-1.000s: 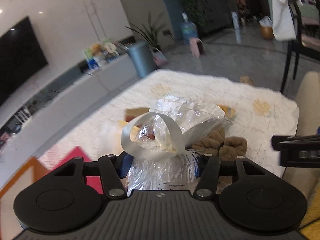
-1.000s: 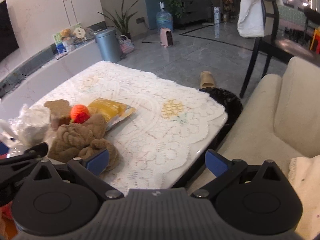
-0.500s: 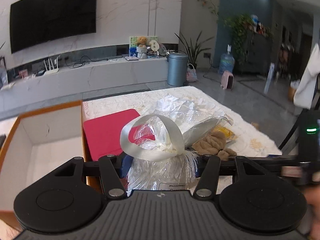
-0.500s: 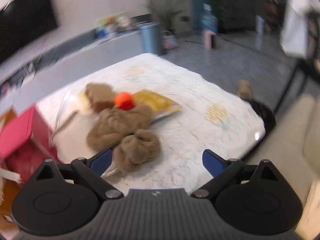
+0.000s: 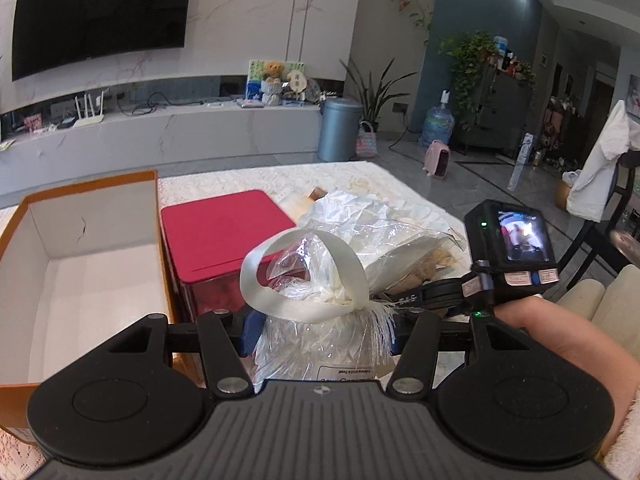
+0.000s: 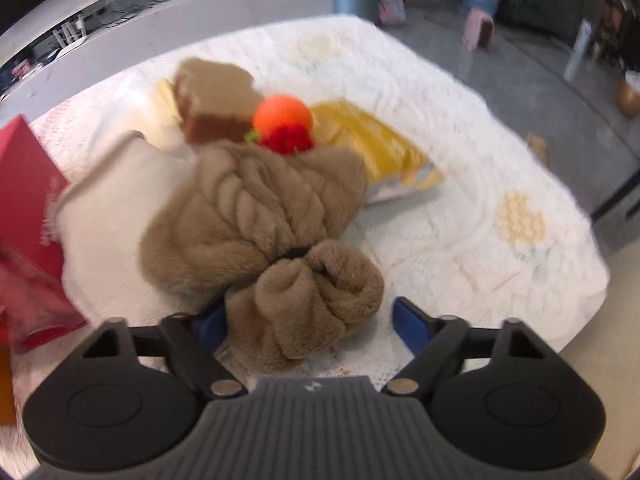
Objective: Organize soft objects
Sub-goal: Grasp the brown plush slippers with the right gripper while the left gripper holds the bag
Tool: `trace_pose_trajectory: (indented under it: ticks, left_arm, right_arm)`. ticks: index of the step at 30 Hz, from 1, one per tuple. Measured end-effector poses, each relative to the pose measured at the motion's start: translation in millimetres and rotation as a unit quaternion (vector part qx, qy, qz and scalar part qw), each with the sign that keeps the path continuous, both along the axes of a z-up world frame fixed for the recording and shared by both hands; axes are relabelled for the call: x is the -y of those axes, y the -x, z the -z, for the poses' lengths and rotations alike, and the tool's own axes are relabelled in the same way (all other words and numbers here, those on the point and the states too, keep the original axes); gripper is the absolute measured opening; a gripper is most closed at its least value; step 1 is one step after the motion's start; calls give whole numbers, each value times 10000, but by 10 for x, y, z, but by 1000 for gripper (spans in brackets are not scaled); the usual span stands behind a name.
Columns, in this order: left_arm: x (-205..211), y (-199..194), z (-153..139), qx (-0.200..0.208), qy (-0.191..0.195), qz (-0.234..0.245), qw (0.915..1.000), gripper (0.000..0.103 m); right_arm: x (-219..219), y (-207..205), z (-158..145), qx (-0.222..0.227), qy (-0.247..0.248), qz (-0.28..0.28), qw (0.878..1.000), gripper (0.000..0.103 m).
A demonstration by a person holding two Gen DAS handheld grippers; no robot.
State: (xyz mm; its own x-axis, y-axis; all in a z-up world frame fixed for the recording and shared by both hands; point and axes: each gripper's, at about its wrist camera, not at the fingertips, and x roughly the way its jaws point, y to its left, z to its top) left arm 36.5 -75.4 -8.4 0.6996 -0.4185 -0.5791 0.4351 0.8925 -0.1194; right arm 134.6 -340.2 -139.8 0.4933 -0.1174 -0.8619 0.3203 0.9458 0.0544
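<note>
My left gripper (image 5: pixel 320 336) is shut on a clear plastic bag (image 5: pixel 320 344) tied with a white ribbon (image 5: pixel 304 280); the bag hangs above the table beside the open orange box (image 5: pixel 80 280). In the right wrist view, my right gripper (image 6: pixel 310 322) points down at a brown plush toy (image 6: pixel 256 208). Its jaws are closing around the toy's smaller lobe (image 6: pixel 316 292). The left pad (image 6: pixel 212 324) is at the plush; a gap remains at the right pad (image 6: pixel 412 320).
A red box (image 5: pixel 224 232) stands next to the orange box. On the lace-covered table (image 6: pixel 460 208) lie an orange and red ball (image 6: pixel 284 116), a yellow packet (image 6: pixel 380 148), a brown block (image 6: pixel 216 96) and white wrapping (image 6: pixel 104 208). A hand (image 5: pixel 552 332) holds the right gripper's body.
The left view swung from the table toward the orange and red boxes, the bag still held. The right gripper dropped down over the brown plush and its jaws narrowed.
</note>
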Motion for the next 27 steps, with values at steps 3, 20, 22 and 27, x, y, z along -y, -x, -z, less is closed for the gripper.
trace_pose_trajectory:
  ticks: [3,20,22,27]
  left_arm:
    - [8,-73,72,-143,-49,-116,9998,64]
    - [-83,-116,275,-515,23,-164,9985,64]
    - [-74,-121,294,-548,17,-158,9984,64]
    - [-94,-135,318,-717,169,-102,9972,64]
  right_arm:
    - [-22,52,-62,99,57,12,9999,49]
    - [-57,400,-165,-256,-362,468,9979,78]
    - [-12,314,-81,-352,-585,447,9967,78]
    - [-15,341,-138,-74,-598,537,9967,55]
